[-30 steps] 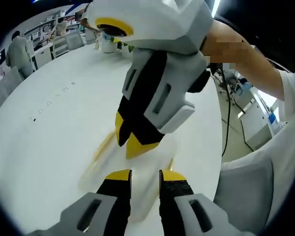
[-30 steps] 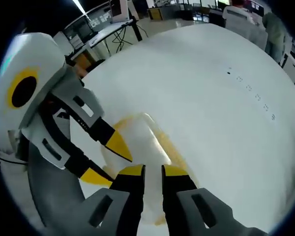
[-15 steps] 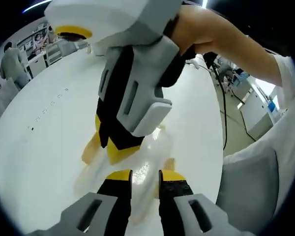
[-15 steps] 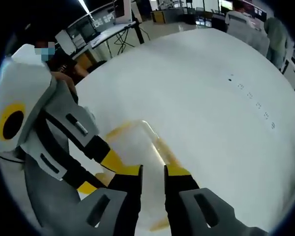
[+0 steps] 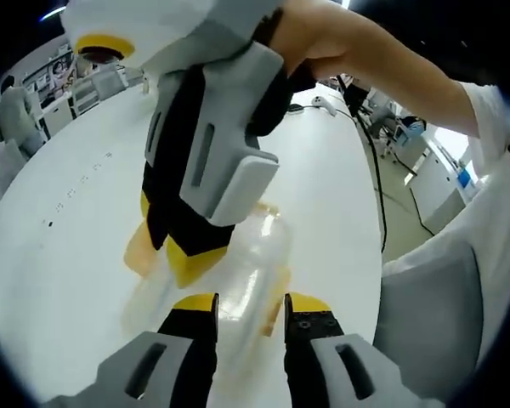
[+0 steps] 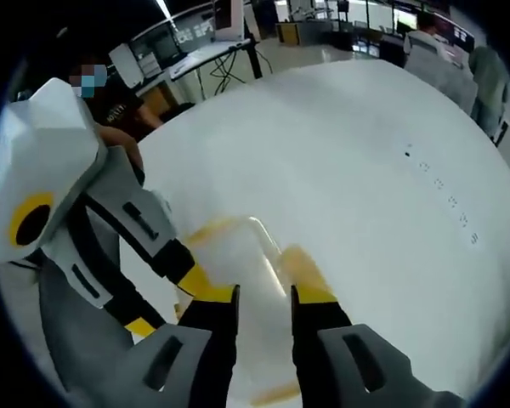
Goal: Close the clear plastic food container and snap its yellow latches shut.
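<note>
Container (image 5: 238, 272) sits on the white table (image 5: 76, 221), clear plastic, long axis running away from the left gripper (image 5: 248, 308) in the left gripper view, tilted a bit to the right toward the far end. Right gripper view: container (image 6: 242, 255) runs up and away from the right gripper (image 6: 262, 296), one rounded corner at the far end. Yellow latches show along its edges: one on the left side (image 5: 140, 246), another on the right long edge (image 6: 299, 265); blur makes it unclear whether they're snapped.

Left gripper: jaws parted, straddling the near end of the container, no clear contact. Right gripper: jaws parted, tips over the lid, yellow tip beside the right latch; it comes in from above in the left gripper view (image 5: 187, 255) and hides the container's middle.

Around: cable (image 5: 378, 187) hanging off the table's far edge, desks and monitors (image 6: 229, 17) behind, seated person (image 6: 442, 51) in the background.
</note>
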Available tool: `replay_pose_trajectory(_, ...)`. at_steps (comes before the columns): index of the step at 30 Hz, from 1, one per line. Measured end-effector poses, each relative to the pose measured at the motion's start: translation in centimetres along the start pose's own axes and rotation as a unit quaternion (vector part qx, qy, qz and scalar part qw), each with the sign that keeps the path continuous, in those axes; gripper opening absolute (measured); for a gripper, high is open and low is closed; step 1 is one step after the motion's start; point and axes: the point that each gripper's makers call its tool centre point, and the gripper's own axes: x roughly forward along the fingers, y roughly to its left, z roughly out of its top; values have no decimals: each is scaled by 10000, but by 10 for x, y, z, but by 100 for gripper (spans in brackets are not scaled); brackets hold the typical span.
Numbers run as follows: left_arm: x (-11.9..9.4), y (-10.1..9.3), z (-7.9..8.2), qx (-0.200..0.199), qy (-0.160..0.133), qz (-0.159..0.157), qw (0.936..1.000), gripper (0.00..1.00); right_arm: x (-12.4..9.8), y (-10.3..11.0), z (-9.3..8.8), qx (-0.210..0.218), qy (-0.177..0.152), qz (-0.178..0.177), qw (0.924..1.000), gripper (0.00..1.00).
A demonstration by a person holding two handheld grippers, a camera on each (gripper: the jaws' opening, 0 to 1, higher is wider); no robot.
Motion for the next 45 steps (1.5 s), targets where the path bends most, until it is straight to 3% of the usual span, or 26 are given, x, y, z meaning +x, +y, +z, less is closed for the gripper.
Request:
replay_pose_trajectory(7, 0, 0, -1, 17, -28, -7, 10000, 23, 0, -6, 1, -368, 20, -80, 9993, 26)
replay_pose_trajectory(15, 0, -2, -1, -11, -107, -40, 9999, 23, 7, -9, -10, -344, 239, 34, 9991, 32)
replay_pose_trajectory(26, 0, -1, -1, 204, -97, -19, 9997, 23, 10, -8, -12, -187, 311, 307, 9989, 30)
replay_pose_trajectory(34, 5, -7, 2, 851, -159, 48, 9962, 33, 11, -10, -12, -56, 362, 413, 9985, 31)
replay_pose_trajectory(40, 8, -1, 0, 1793, 25, 468, 9827, 28, 10, -10, -13, -37, 423, 446, 9981, 31)
replay_pose_trajectory(45, 10, -4, -2, 2333, 88, 528, 9709, 30, 10, -9, -13, -31, 466, 464, 9978, 31)
